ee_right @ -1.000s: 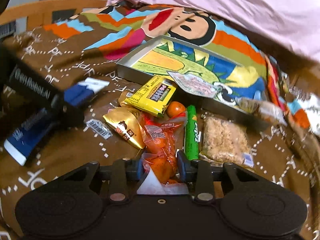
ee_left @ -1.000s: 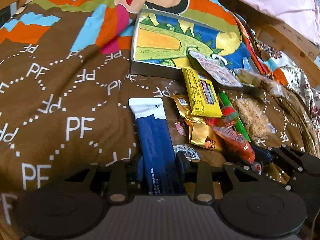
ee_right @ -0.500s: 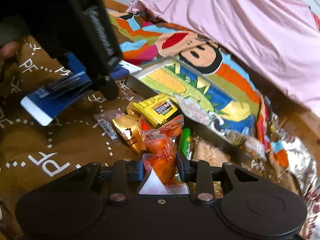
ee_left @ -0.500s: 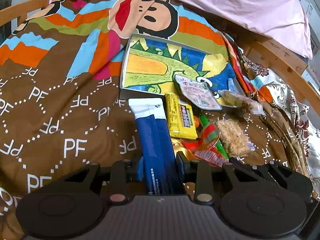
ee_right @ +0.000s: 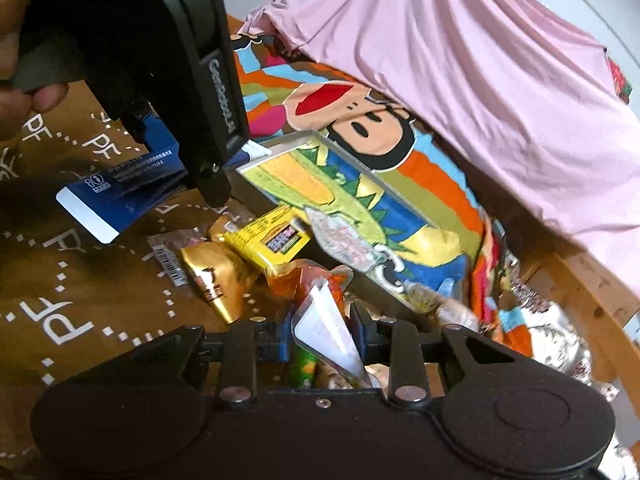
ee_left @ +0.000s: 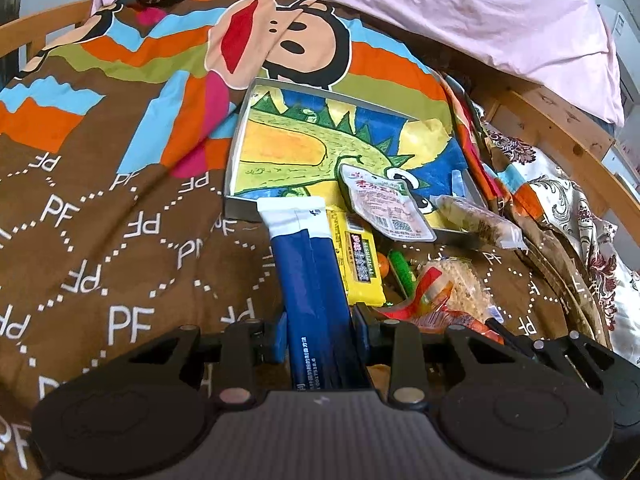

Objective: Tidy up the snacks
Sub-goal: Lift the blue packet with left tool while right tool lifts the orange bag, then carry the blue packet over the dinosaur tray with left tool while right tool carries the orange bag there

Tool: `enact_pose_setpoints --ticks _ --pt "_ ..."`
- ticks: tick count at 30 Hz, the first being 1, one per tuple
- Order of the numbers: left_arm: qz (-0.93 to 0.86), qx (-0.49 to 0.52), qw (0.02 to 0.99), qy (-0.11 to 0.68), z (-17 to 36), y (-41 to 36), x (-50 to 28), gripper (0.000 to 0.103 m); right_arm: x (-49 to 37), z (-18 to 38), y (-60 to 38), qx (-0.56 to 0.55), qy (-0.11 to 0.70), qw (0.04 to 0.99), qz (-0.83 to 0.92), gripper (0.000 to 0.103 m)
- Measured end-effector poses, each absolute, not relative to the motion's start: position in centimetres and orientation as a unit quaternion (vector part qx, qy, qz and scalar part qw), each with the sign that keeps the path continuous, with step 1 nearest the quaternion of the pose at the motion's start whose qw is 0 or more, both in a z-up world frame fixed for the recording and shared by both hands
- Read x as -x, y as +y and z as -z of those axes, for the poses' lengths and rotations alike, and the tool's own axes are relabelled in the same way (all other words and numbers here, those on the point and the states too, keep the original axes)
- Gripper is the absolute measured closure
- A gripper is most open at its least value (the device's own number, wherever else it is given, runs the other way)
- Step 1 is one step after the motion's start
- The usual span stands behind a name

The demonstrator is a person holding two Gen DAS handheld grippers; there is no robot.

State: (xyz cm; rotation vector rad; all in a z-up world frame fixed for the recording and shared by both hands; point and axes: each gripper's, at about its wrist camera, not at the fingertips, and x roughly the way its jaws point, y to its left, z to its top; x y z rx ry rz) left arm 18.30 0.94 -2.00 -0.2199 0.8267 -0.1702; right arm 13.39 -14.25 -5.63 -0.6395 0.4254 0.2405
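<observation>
My left gripper [ee_left: 320, 332] is shut on a long blue packet with a white end [ee_left: 312, 272], held above the blanket and pointing at the metal tray with a dinosaur picture [ee_left: 240, 148]. The same blue packet [ee_right: 120, 196] shows at upper left in the right wrist view. My right gripper [ee_right: 322, 332] has an orange-red snack packet [ee_right: 320, 292] between its pads, lifted off the pile, and its jaws are still closing on it. A yellow packet [ee_left: 360, 264], a gold packet [ee_right: 216, 276], a green stick [ee_left: 402, 272] and a crumbly rice snack [ee_left: 464, 288] lie before the tray.
A pink-white flat packet [ee_left: 384, 204] and a clear packet [ee_left: 480, 220] rest across the tray's near rim. Everything lies on a brown patterned blanket [ee_left: 100, 240]. A pink duvet [ee_left: 440, 8] and a wooden bed frame [ee_left: 560, 128] lie behind. A person's hand [ee_right: 16, 60] grips the left gripper.
Both grippers have risen with their packets. The orange-red packet has come up off the pile, and the right view has tilted. The left gripper now looms at upper left in the right view.
</observation>
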Motion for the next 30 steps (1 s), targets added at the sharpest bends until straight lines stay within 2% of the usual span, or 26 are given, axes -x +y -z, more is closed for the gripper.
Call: enact_pose_setpoints --ticks 13,18,30 --pt "0.101 0.1 0.909 0.391 1.7 -1.1 -21.3 0.067 -14.9 4.4 -16.1 0.301 0.193 0.928 -0.103 0.072" --pt "0.104 0.1 0.908 0.393 2.0 -1.5 -21.8 0.067 -14.3 3.8 -16.0 0.308 0.162 0.932 -0.101 0.072" --pt "0.148 0.081 0.897 0.41 2.7 -3.6 -22.4 0.067 -16.3 4.1 -19.0 0.344 0.178 0.915 -0.111 0.072"
